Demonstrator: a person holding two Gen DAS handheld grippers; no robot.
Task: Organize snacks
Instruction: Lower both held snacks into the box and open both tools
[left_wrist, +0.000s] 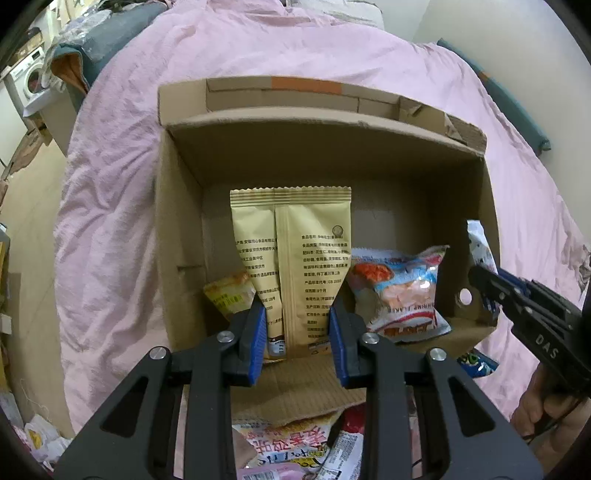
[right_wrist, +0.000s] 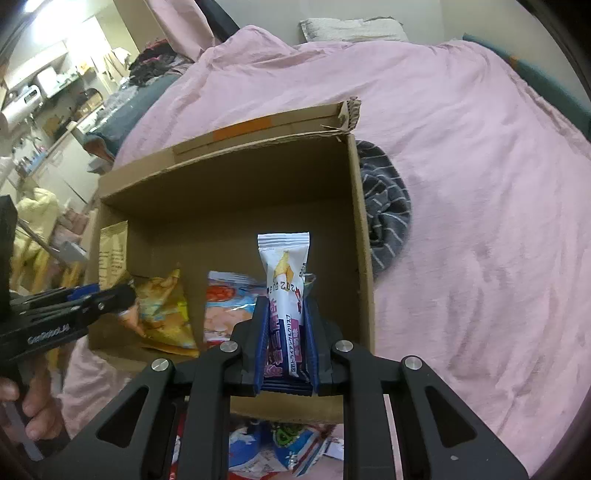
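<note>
An open cardboard box (left_wrist: 177, 229) (right_wrist: 362, 236) sits on a pink bedspread. My left gripper (left_wrist: 297, 325) is shut on a tall tan snack bag (left_wrist: 295, 258), held upright over the box's left part; the bag also shows in the right wrist view (right_wrist: 112, 254). My right gripper (right_wrist: 284, 332) is shut on a white and purple snack bar packet (right_wrist: 282, 280), held upright over the box's near right part; that gripper shows at the right of the left wrist view (left_wrist: 487, 284). Inside the box lie a shrimp-flakes bag (left_wrist: 402, 291) (right_wrist: 225, 302) and a yellow-orange bag (left_wrist: 227, 295) (right_wrist: 164, 314).
Several loose snack packets lie on the bed in front of the box (left_wrist: 288, 443) (right_wrist: 280, 446). A dark striped cloth (right_wrist: 386, 218) lies against the box's right wall. The pink bedspread (right_wrist: 480, 184) spreads all around. Cluttered shelves and a washing machine (left_wrist: 29, 77) stand far left.
</note>
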